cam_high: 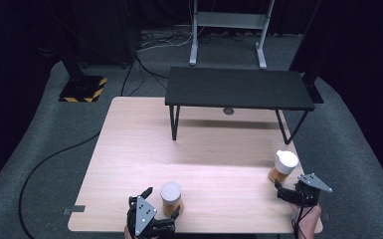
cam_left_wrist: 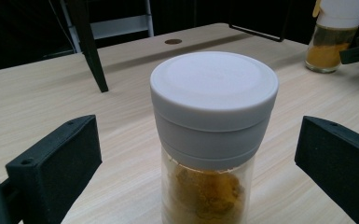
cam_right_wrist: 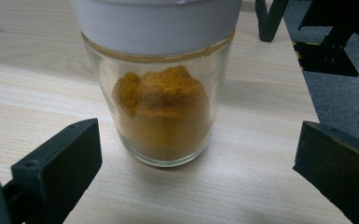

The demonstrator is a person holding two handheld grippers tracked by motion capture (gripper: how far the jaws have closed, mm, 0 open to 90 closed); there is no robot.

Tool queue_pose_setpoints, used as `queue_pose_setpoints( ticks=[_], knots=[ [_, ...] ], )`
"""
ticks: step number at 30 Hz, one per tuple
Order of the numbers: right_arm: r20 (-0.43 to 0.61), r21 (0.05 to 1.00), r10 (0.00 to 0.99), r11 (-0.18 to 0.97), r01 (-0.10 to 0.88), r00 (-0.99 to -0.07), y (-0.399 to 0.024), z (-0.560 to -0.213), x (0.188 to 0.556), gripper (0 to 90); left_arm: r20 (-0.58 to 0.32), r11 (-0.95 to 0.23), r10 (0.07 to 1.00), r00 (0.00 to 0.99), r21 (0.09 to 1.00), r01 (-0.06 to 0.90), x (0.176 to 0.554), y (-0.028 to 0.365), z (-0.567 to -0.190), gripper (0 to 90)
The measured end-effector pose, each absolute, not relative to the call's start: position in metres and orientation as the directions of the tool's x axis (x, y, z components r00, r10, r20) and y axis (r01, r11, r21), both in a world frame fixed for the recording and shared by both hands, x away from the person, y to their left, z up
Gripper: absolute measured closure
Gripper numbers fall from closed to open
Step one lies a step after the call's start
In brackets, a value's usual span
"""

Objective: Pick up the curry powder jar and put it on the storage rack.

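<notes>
a: starting at my left gripper [cam_high: 163,205], low centre of the high view. its jaws stand wide apart, one on each side of the near jar [cam_high: 170,198], and neither pad touches the glass. in the left gripper view the jar's grey lid [cam_left_wrist: 214,88] sits dead centre of the frame, with clear air between it and both black jaws.

b: and your right?

a: my right gripper [cam_high: 281,189] is at the lower right of the high view, also spread wide. the far jar [cam_high: 283,167] stands just beyond its tips, up and to the left of it in that frame. in the right gripper view the glass with the orange powder [cam_right_wrist: 162,116] fills the upper middle, and the jaws flank it from the bottom corners without contact.

b: so nothing is held?

a: nothing. both jars stand upright on the wooden table [cam_high: 129,149], lids on, well apart from each other. the far jar also shows at the upper right of the left gripper view [cam_left_wrist: 332,35].

b: what else is out there?

a: a black shelf [cam_high: 239,88] stands across the top part of the table, bare on top, with a small round thing on the wood under it that i cannot make out.

b: how far along would you say?

a: i judge it barely begun: both approaches are lined up, but the closing, lifting and whatever placing follows are all left to do.
</notes>
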State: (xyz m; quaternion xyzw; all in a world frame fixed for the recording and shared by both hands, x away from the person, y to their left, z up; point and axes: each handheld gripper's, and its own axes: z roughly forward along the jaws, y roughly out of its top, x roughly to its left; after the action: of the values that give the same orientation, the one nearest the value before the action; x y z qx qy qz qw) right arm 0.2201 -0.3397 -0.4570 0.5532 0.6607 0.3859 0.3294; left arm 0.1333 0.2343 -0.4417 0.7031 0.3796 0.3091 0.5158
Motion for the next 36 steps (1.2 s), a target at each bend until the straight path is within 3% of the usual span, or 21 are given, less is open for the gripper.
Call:
queue_pose_setpoints(
  ticks=[18, 33, 35, 36],
  knots=[
    [-0.003, 0.877, 0.983, 0.090, 0.472, -0.182, -0.342, -0.458, 0.220, 0.0, 0.097, -0.212, 0.842, 0.530, 0.964, 0.160, 0.145, 0.227, -0.451, 0.0],
    [-0.001, 0.877, 0.982, 0.090, 0.471, -0.186, -0.343, -0.458, 0.220, 0.0, 0.092, -0.206, 0.839, 0.536, 0.966, 0.157, 0.152, 0.225, -0.453, 0.0],
    [-0.003, 0.878, 0.983, 0.091, 0.471, -0.185, -0.342, -0.458, 0.220, 0.0, 0.092, -0.215, 0.831, 0.548, 0.963, 0.164, 0.153, 0.227, -0.451, 1.5],
    [-0.004, 0.878, 0.983, 0.091, 0.471, -0.183, -0.342, -0.458, 0.219, 0.0, 0.090, -0.217, 0.829, 0.551, 0.961, 0.170, 0.153, 0.228, -0.450, 9.9]
  ],
)
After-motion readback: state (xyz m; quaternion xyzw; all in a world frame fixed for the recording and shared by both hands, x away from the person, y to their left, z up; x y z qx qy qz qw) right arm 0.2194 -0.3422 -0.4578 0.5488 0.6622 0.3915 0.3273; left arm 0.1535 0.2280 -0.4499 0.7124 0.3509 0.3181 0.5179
